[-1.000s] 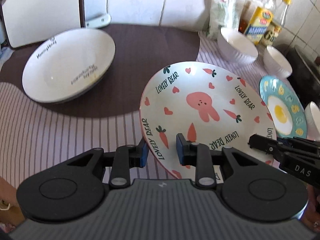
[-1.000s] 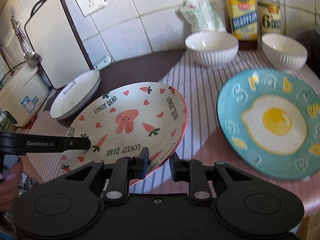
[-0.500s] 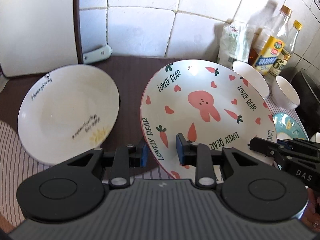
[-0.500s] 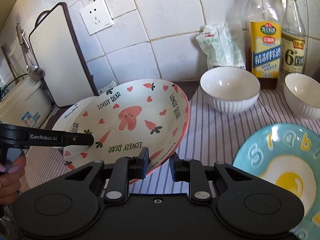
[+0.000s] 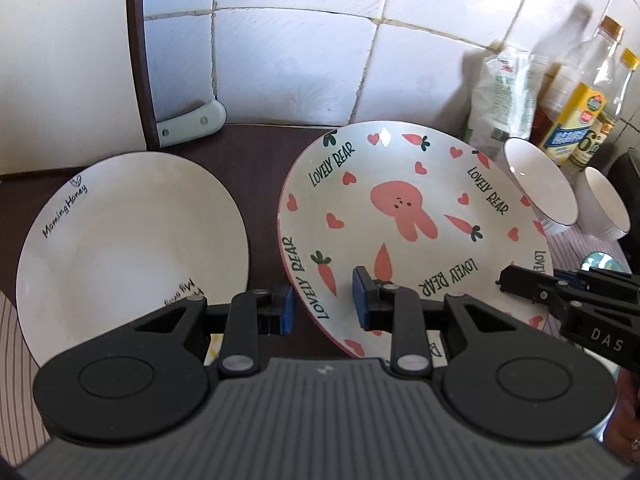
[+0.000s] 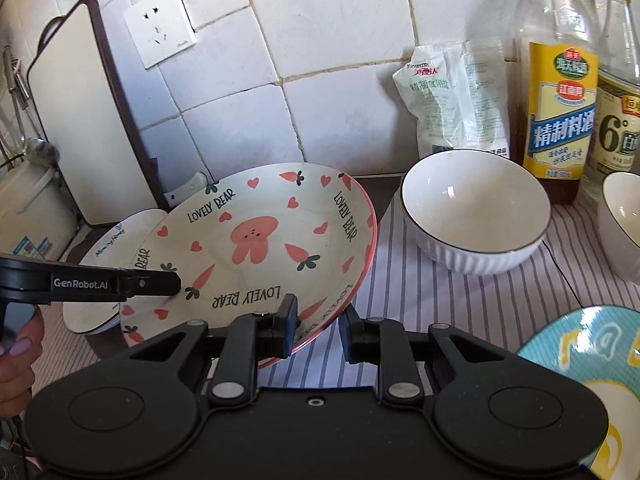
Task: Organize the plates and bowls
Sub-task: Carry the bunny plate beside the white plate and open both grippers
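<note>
Both grippers' fingers [image 5: 362, 300] clench the rabbit plate's [image 5: 400, 208] near rim between them.

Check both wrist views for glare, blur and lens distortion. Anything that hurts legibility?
Left wrist view: fisheye bends the white wall tiles; the bottles at right are motion-smeared; the rabbit-print ceramic plate stays sharp with a small glint near its far rim. Right wrist view: sharper, bottle labels readable; sunlight patches the wall, and the blue egg-print plate is overexposed at the corner.
</note>
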